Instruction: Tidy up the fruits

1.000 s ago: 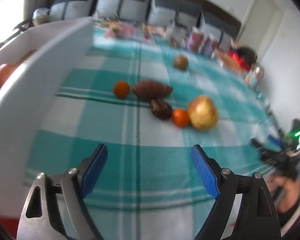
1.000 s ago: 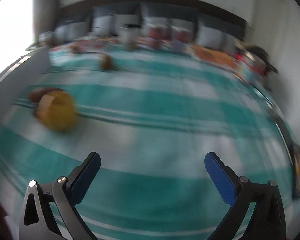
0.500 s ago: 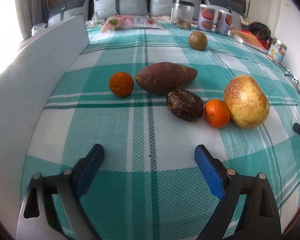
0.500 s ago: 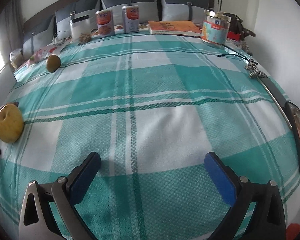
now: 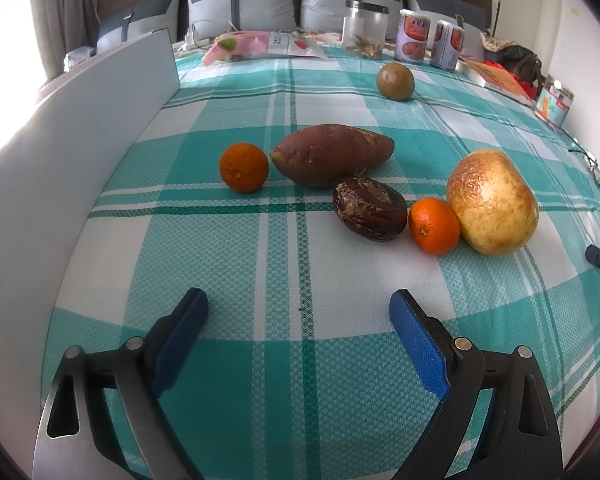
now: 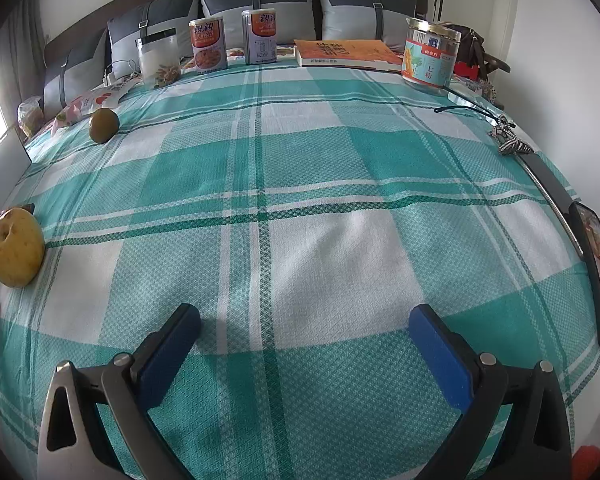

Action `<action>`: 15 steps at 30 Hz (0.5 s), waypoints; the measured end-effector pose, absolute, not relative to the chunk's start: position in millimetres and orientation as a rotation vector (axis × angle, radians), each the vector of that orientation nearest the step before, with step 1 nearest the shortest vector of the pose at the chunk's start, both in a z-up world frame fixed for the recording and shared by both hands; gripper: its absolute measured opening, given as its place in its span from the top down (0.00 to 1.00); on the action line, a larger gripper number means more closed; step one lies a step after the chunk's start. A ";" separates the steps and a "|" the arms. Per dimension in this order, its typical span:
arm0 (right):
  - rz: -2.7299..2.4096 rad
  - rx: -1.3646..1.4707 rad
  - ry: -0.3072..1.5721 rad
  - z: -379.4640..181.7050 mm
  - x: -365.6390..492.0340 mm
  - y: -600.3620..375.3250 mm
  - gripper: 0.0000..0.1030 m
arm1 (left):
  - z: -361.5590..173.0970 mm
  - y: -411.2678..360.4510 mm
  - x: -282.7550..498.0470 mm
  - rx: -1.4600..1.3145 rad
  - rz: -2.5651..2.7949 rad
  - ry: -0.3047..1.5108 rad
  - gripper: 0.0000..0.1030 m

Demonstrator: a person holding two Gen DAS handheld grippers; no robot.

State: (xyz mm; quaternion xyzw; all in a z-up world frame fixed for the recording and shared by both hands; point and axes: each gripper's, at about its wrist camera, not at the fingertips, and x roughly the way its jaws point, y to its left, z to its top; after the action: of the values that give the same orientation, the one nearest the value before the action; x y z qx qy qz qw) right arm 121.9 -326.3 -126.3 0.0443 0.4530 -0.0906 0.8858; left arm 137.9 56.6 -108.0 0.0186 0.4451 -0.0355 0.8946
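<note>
On the teal plaid cloth (image 5: pixel 260 248) lie an orange (image 5: pixel 243 167), a sweet potato (image 5: pixel 332 154), a dark wrinkled fruit (image 5: pixel 369 209), a second orange (image 5: pixel 433 231) and a yellow pear (image 5: pixel 492 202), with a green-brown fruit (image 5: pixel 395 81) farther back. My left gripper (image 5: pixel 299 312) is open and empty, short of the fruits. My right gripper (image 6: pixel 305 326) is open and empty over bare cloth; the pear (image 6: pixel 16 253) and green-brown fruit (image 6: pixel 104 125) lie far to its left.
A white box wall (image 5: pixel 80 128) runs along the left. Cans (image 6: pixel 207 45), a jar (image 6: pixel 159 63), a book (image 6: pixel 346 54) and a tin (image 6: pixel 430 58) stand at the back. Keys (image 6: pixel 508 142) and a phone (image 6: pixel 598 272) lie at the right edge.
Both views swung from blurred motion to steady. The left gripper turned to face the fruits squarely. The right gripper turned right, so the pear slid to its left edge.
</note>
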 end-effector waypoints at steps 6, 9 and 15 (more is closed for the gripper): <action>-0.188 0.092 0.942 -126.3 121.9 -326.4 0.00 | -108.1 56.5 137.9 0.039 -0.074 0.923 0.10; -0.188 0.093 0.942 -126.4 121.9 -326.4 0.00 | -108.2 56.5 138.7 0.039 -0.074 0.923 0.10; -0.188 0.092 0.942 -126.4 121.9 -326.4 0.00 | -108.1 56.1 139.3 0.039 -0.075 0.925 0.09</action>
State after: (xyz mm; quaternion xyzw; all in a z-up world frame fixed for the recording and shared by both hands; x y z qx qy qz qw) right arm 121.9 -326.4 -126.4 0.0444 0.4531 -0.0905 0.8857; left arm 139.3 56.1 -108.1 0.0189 0.4460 -0.0362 0.8941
